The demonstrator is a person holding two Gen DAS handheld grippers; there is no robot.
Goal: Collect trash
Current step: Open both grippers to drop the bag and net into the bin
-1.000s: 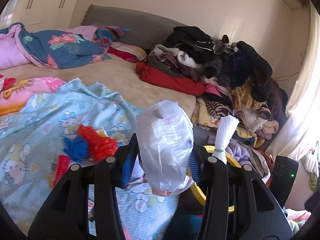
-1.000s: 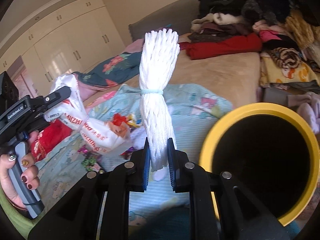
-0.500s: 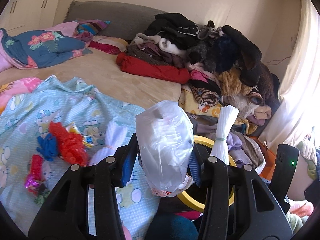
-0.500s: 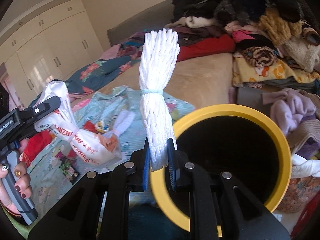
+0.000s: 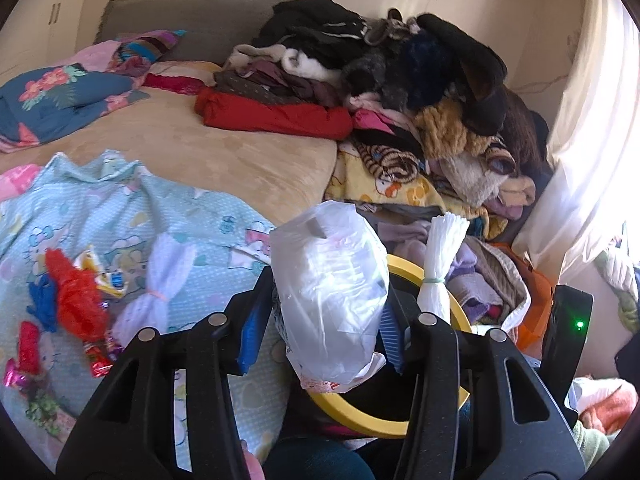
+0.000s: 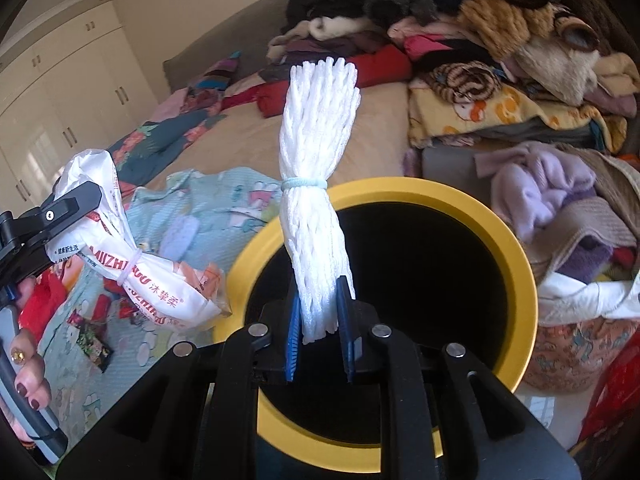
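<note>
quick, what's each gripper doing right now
Left gripper: closed on the white plastic bag.
Right gripper: closed on the white foam net bundle, above the yellow-rimmed bin.

This is a bedroom in a lived-in home. A wide bed with a tan plush cover (image 5: 208, 152) fills the room, backed by a grey padded headboard (image 5: 192, 16). A light-blue cartoon-print blanket (image 5: 132, 216) and a dark-blue floral quilt (image 5: 60, 100) lie rumpled on it, and a tall heap of folded and loose clothes (image 5: 400, 80) is stacked along its far side. Cream built-in wardrobe doors with slim bar handles (image 6: 68, 120) line one wall, and a sheer white curtain (image 5: 592, 140) glows with daylight beside the bed. A round yellow-rimmed black bin (image 6: 516, 248) stands beside the bed.
</note>
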